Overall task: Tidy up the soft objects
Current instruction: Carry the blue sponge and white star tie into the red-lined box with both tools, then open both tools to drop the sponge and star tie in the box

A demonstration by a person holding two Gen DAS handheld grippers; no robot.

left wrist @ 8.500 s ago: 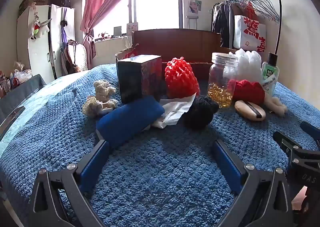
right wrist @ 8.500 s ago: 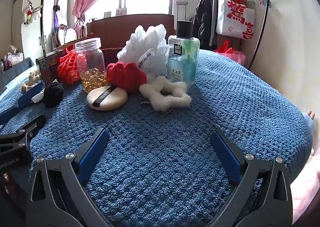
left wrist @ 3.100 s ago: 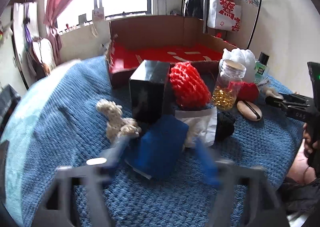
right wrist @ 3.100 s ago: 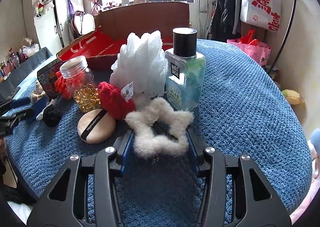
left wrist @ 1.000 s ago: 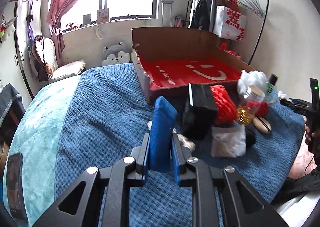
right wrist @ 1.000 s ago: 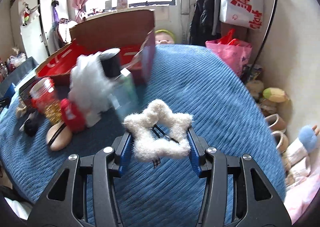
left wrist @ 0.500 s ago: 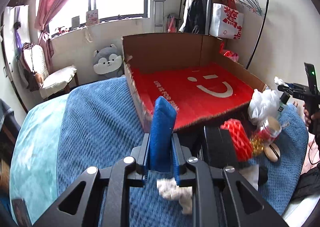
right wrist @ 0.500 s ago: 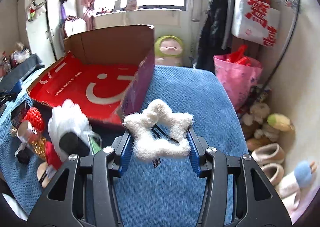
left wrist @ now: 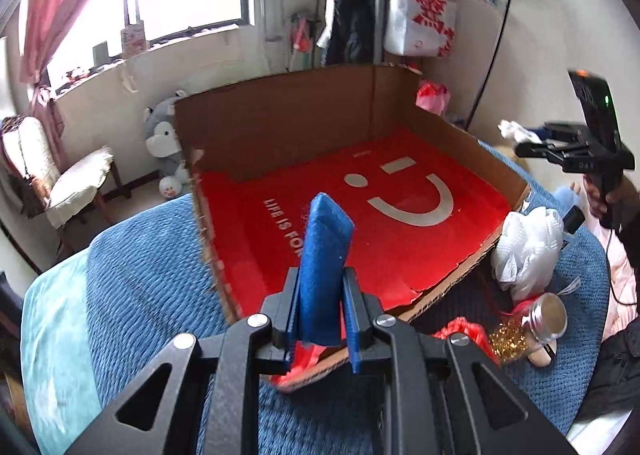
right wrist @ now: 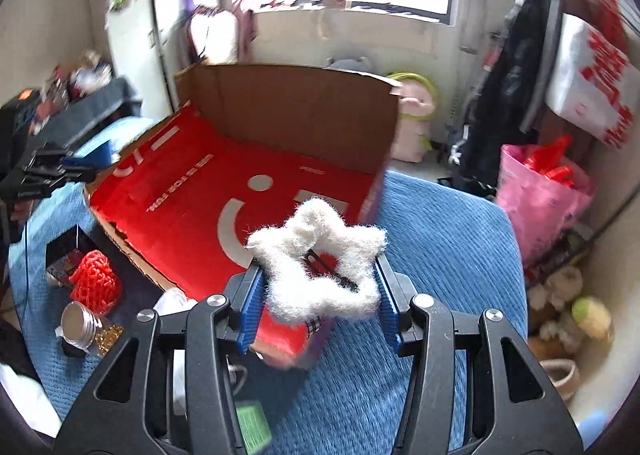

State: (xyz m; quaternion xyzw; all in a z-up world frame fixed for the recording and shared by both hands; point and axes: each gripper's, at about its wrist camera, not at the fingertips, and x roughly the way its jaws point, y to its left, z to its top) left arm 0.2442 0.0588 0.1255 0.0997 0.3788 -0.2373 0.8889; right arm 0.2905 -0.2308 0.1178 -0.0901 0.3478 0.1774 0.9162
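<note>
Both grippers have carried their loads from the blue knitted bedspread (left wrist: 140, 275) over to the open cardboard box with a red smiley-printed floor (left wrist: 400, 239). The left gripper (left wrist: 322, 319) is clamping a flat blue felt pouch (left wrist: 326, 255) upright above the box's near corner; the right gripper (right wrist: 318, 295), angled downward, is pinching a fluffy white star-shaped hair clip (right wrist: 316, 263) above the box's edge

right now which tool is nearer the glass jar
Hard to call. The left tool has the jar low on its right; the right tool has it low left.
</note>
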